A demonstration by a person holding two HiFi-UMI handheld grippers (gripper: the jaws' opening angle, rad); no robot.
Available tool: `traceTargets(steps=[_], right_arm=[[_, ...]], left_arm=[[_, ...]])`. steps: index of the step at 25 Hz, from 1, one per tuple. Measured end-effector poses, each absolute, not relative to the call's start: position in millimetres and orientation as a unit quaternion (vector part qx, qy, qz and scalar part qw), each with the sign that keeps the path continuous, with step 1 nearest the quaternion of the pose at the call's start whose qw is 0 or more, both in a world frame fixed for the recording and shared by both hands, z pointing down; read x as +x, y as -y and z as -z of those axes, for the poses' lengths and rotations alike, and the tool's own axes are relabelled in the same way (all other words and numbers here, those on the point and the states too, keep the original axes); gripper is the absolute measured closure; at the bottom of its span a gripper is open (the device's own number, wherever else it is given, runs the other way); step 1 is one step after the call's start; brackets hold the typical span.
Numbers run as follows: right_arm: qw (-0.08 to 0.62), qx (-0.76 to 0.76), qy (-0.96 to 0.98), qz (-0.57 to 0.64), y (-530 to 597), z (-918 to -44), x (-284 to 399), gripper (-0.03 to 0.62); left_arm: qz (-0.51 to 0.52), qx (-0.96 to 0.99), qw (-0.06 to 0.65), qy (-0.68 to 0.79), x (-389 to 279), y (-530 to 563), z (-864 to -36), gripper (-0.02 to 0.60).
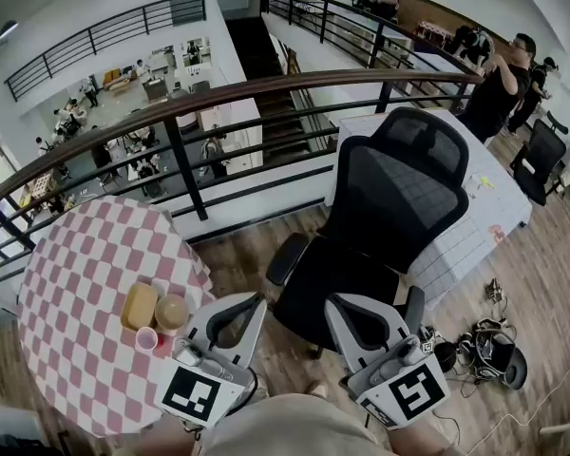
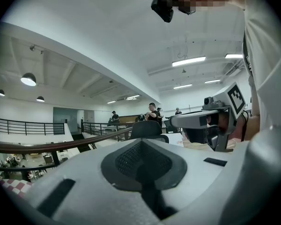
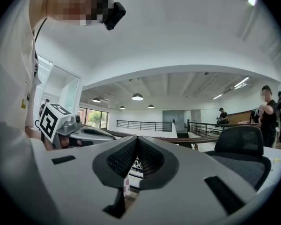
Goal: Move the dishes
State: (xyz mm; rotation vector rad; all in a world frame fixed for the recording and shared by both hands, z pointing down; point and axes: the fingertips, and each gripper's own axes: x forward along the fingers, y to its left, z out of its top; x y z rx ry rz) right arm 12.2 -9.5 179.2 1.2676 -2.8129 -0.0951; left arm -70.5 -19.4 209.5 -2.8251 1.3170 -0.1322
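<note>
pink-checked round surface [image 1: 76, 293] bears a yellow square plate [image 1: 139, 306] and tan round bowl [image 1: 172, 312]; our left hand-held gripper [image 1: 256, 300] and right hand-held gripper [image 1: 334, 300] are closed, empty; arriving closed, we might shove dishes.

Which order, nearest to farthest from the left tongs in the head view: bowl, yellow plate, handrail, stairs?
1. Bowl, beside it, on the table.
2. Yellow plate, left of the bowl.
3. Handrail, beyond the table.
4. Stairs, behind the handrail.

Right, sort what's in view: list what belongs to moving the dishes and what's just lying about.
Job: yellow dish, tan bowl, red cup, checkered table.
Lying about: black office chair, floor cables, white table.
</note>
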Motion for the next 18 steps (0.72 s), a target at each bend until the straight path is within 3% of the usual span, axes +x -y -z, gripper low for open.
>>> traceTargets(steps=[18], right_arm=[[0.048, 0.395, 0.917, 0.027, 20.3, -187.2, 10.3, 0.574]], left_arm=[[0.037, -0.901, 0.006, -0.433, -74.3, 22.5, -204.3, 0.568]])
